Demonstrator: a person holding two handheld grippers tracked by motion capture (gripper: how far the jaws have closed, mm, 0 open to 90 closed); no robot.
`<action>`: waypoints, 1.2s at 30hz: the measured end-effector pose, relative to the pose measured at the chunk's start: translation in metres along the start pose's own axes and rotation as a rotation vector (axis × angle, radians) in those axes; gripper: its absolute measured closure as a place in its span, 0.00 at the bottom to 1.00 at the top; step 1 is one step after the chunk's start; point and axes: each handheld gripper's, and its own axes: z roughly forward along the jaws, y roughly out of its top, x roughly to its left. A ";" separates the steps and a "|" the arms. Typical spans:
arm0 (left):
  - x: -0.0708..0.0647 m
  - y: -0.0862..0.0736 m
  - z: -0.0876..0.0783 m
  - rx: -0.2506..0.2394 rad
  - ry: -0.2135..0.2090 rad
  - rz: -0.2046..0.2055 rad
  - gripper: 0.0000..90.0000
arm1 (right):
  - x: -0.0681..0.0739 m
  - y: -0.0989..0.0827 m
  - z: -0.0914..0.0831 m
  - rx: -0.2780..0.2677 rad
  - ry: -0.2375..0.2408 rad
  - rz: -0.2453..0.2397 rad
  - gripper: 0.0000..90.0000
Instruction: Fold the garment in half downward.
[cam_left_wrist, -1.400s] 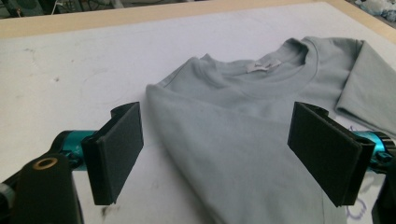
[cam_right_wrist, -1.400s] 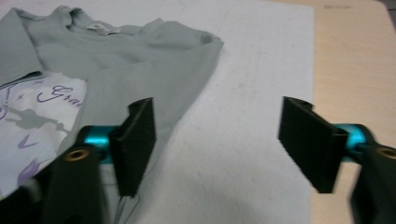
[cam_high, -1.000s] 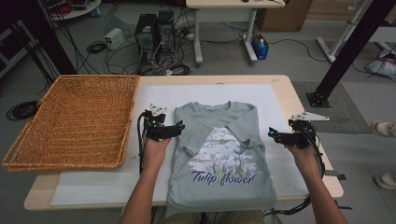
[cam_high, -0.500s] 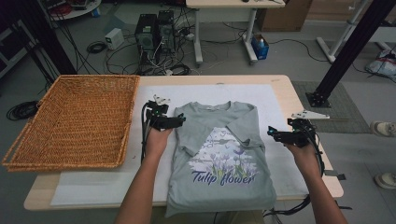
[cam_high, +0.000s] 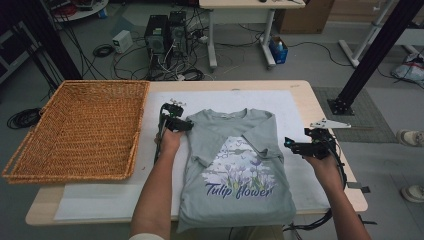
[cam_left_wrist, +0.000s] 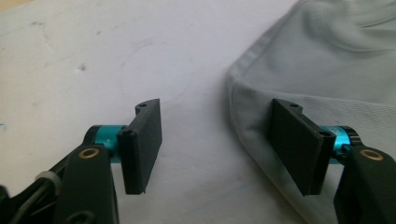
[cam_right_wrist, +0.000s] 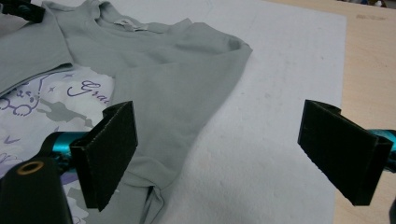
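Lining up left gripper on upper-left shoulder edge of t-shirt, which lies flat on white mat, frame centre. Jaws have just been closing, still spread, shirt hem between them, pads not pressing yet. Right gripper spread wide beside shirt's right edge, holding nothing.

Risks imo:
- left pinches one layer only, folded sleeve flops out
- jaw tip snags mat, drags it along
- uneven lift, shirt bunches before reaching basket

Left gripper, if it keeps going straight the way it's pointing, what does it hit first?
Probably the folded edge of the grey T-shirt, by its shoulder. The left gripper straddles that edge, jaws just closing, pads not pressing cloth yet.
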 end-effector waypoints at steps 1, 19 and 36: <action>0.001 0.000 0.000 -0.002 -0.005 -0.007 0.45 | -0.001 0.000 0.001 0.001 -0.003 0.000 0.13; -0.001 0.000 0.003 -0.028 -0.115 -0.006 0.92 | -0.030 0.028 0.124 0.184 -0.092 0.092 0.46; 0.009 0.005 -0.028 -0.147 -0.159 -0.132 0.96 | -0.029 0.044 0.124 0.124 0.000 0.082 0.97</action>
